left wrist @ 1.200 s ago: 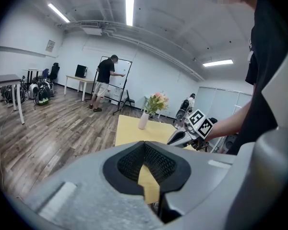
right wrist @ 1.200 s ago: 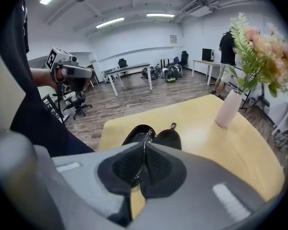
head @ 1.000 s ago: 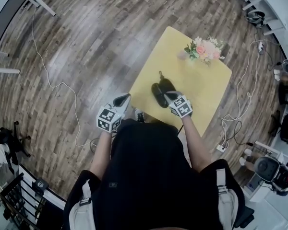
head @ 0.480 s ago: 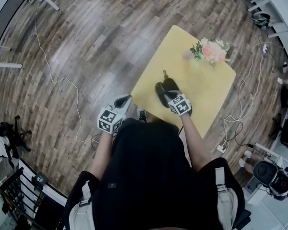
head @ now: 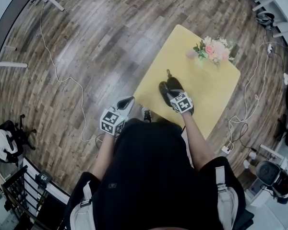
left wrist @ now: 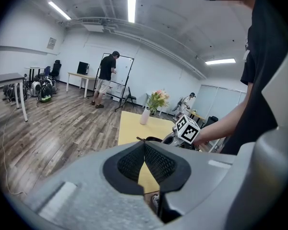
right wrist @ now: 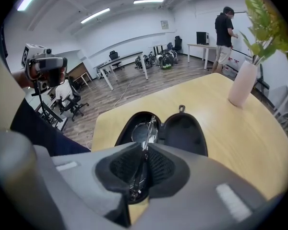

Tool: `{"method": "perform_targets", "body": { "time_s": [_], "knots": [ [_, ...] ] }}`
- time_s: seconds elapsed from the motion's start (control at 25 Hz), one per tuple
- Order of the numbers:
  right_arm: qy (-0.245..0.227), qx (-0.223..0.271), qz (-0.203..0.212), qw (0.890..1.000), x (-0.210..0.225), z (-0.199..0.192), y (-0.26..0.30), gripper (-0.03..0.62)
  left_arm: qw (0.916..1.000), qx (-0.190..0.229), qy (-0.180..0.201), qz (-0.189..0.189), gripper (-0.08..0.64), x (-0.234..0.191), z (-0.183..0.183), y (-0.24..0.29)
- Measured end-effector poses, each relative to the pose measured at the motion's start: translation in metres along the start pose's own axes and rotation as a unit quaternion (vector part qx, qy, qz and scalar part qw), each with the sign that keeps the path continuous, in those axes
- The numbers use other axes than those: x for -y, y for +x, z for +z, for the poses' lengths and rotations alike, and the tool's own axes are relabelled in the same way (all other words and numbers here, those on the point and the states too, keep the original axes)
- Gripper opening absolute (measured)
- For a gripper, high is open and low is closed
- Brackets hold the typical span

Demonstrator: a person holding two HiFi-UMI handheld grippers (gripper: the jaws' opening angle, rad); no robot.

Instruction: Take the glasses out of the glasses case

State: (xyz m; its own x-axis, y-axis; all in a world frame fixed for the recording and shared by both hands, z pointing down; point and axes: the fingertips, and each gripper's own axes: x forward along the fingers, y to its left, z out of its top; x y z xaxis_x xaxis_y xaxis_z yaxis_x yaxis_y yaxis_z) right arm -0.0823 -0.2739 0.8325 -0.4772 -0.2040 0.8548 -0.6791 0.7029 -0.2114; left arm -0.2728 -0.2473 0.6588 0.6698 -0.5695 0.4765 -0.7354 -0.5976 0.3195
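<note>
A black glasses case (right wrist: 182, 131) lies open on the yellow table (right wrist: 240, 138), its two halves side by side. Thin-framed glasses (right wrist: 143, 133) stand on edge over the left half. My right gripper (right wrist: 143, 169) is shut on their near end, the frame pinched between the dark pads. In the head view the right gripper (head: 173, 96) sits over the near part of the case (head: 169, 87). My left gripper (head: 126, 101) hangs off the table's near-left edge, shut with nothing in it (left wrist: 144, 152).
A pale vase of pink flowers (head: 212, 49) stands at the table's far corner, seen as a vase (right wrist: 242, 85) right of the case. Cables (head: 53, 61) trail over the wooden floor. A person (left wrist: 105, 78) stands far off by a desk.
The head view has drifted slightly. The right gripper stays shut at the case and has edged a little closer over it. The left gripper holds its place.
</note>
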Motion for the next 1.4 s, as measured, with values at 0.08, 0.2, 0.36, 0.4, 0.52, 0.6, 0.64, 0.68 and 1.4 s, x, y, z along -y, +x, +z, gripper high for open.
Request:
{"method": "perform_targets", "body": {
  "time_s": [0.08, 0.2, 0.36, 0.4, 0.52, 0.6, 0.64, 0.68, 1.4],
  "knots": [
    [0.008, 0.000, -0.003, 1.000, 0.001, 0.000, 0.001, 0.051, 1.0000, 0.000, 0.001, 0.000, 0.011, 0.002, 0.000, -0.001],
    [0.013, -0.002, -0.012, 1.000, 0.002, -0.002, 0.002, 0.051, 1.0000, 0.000, 0.004, -0.001, 0.011, 0.006, 0.000, -0.001],
    [0.053, 0.005, -0.021, 0.998, 0.005, -0.002, 0.001, 0.026, 1.0000, 0.000, 0.006, -0.002, 0.011, 0.007, -0.001, -0.006],
    [0.060, 0.007, -0.023, 0.998, 0.007, -0.002, 0.001, 0.020, 1.0000, 0.000, 0.006, -0.002, 0.011, 0.007, -0.002, -0.006],
    [0.056, 0.016, -0.039, 0.998, 0.009, 0.001, -0.003, 0.018, 1.0000, 0.003, 0.007, -0.002, 0.011, 0.007, -0.001, -0.008],
    [0.049, 0.023, -0.050, 0.997, 0.009, 0.004, -0.007, 0.018, 0.9999, 0.006, 0.009, -0.002, 0.011, 0.007, 0.001, -0.010],
    [0.047, 0.025, -0.054, 0.997, 0.010, 0.005, -0.010, 0.018, 0.9999, 0.007, 0.010, -0.002, 0.011, 0.008, 0.002, -0.011],
    [0.044, 0.027, -0.058, 0.997, 0.010, 0.005, -0.012, 0.018, 0.9999, 0.009, 0.012, -0.003, 0.011, 0.009, 0.003, -0.011],
    [0.022, 0.088, -0.091, 0.992, 0.018, -0.005, -0.089, 0.018, 0.9986, 0.032, 0.043, 0.003, 0.011, 0.049, 0.016, -0.012]
  ]
}}
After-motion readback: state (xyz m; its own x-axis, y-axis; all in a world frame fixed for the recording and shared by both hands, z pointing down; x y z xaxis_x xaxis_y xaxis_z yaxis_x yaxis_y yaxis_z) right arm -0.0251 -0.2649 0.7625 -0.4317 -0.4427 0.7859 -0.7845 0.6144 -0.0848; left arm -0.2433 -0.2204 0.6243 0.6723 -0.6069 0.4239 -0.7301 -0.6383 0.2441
